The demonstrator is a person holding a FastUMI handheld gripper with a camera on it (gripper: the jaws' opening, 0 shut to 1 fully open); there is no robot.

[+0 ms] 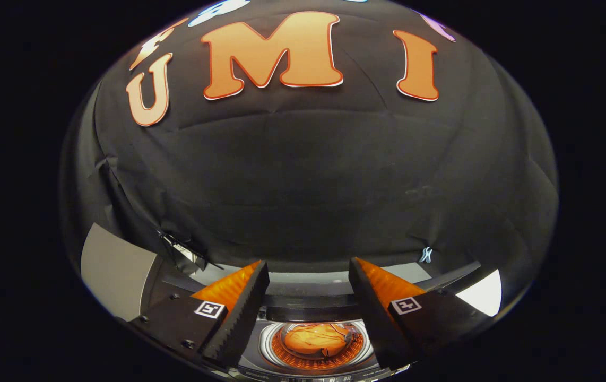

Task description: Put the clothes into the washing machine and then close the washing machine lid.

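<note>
The hand-held gripper [308, 276] hangs with its fingers spread apart and empty above a washing machine [316, 366]. Orange clothes [316, 339] lie inside the round drum [276, 345], seen between the fingers.

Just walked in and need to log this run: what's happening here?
A person holds the gripper above a top-loading washing machine. Its fingers are spread open with nothing between them. Below and between them, an orange garment already lies in the drum, which looks open from above. From this, the clothes seem to be in and closing the lid remains.
</note>
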